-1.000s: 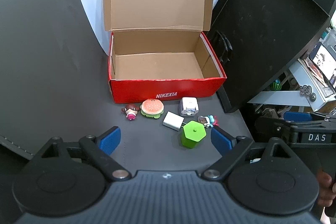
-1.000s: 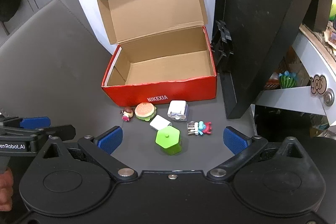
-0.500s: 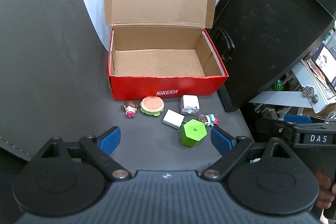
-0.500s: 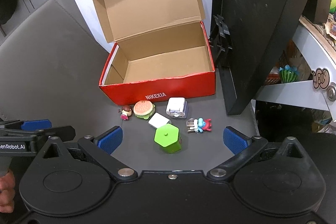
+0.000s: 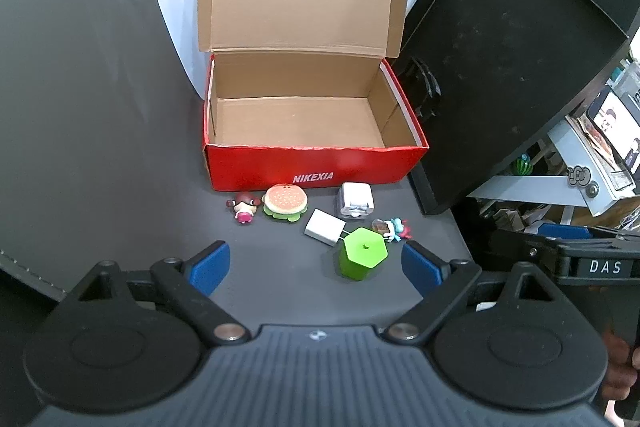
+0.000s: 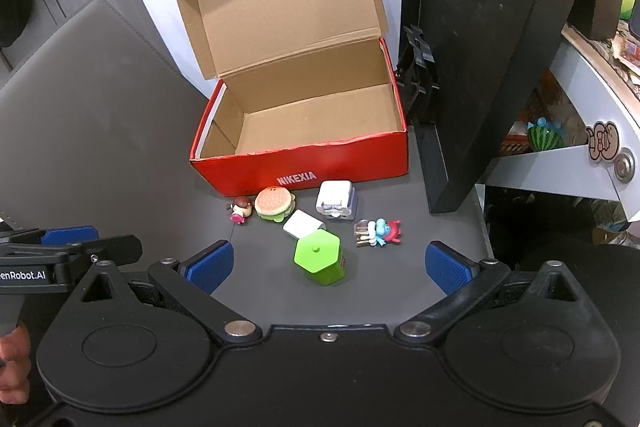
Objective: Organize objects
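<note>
An open, empty red shoe box (image 5: 312,165) (image 6: 304,167) stands on the dark table with its lid up. In front of it lie a small doll (image 5: 243,209) (image 6: 240,209), a burger toy (image 5: 285,203) (image 6: 274,203), a white charger block (image 5: 324,227) (image 6: 303,225), a white-grey case (image 5: 355,201) (image 6: 335,200), a colourful hair clip (image 5: 392,229) (image 6: 376,231) and a green hexagonal box (image 5: 362,253) (image 6: 319,257). My left gripper (image 5: 316,267) is open and empty, just short of the toys. My right gripper (image 6: 329,263) is open and empty, with the green box between its fingers.
A large black panel (image 5: 500,67) (image 6: 492,47) leans at the right of the box. A grey padded chair back (image 5: 72,87) rises at the left. Cluttered white shelves (image 6: 580,155) stand beyond the table's right edge. Each view shows the other gripper at its side.
Both grippers have moved a little forward towards the toys and box. Both stay open. The objects have not moved.
</note>
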Demonstrator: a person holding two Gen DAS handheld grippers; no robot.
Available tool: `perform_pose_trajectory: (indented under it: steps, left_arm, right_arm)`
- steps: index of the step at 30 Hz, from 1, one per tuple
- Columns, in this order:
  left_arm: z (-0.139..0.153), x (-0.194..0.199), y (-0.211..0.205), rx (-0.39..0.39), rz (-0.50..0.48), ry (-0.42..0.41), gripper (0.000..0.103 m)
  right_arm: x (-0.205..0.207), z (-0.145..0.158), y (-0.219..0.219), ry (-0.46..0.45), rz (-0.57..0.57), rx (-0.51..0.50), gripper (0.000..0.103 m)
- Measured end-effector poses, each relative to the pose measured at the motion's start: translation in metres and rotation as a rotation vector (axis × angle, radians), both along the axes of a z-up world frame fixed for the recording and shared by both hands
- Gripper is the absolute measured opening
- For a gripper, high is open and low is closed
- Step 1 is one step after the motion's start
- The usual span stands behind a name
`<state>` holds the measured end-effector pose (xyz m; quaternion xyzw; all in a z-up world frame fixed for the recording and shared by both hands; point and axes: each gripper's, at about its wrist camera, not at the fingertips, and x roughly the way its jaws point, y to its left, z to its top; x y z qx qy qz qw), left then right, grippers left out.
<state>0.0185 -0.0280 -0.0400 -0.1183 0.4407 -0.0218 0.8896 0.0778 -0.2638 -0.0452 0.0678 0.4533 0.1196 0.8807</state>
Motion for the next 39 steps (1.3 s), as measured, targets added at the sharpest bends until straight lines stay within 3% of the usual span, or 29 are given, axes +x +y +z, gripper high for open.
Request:
perform_pose_trajectory:
  steps: [20,39]
  left_arm:
    - [0.002,0.002,0.002,-0.007,0.049,0.001,0.092]
    - [-0.015,0.03,0.006,-0.043,0.116,0.035,0.092]
  right_arm:
    - [-0.001,0.001,-0.002,0.005,-0.007,-0.006,0.103]
    - [0.015,-0.025,-0.006,0.049,-0.028,0.004,0.103]
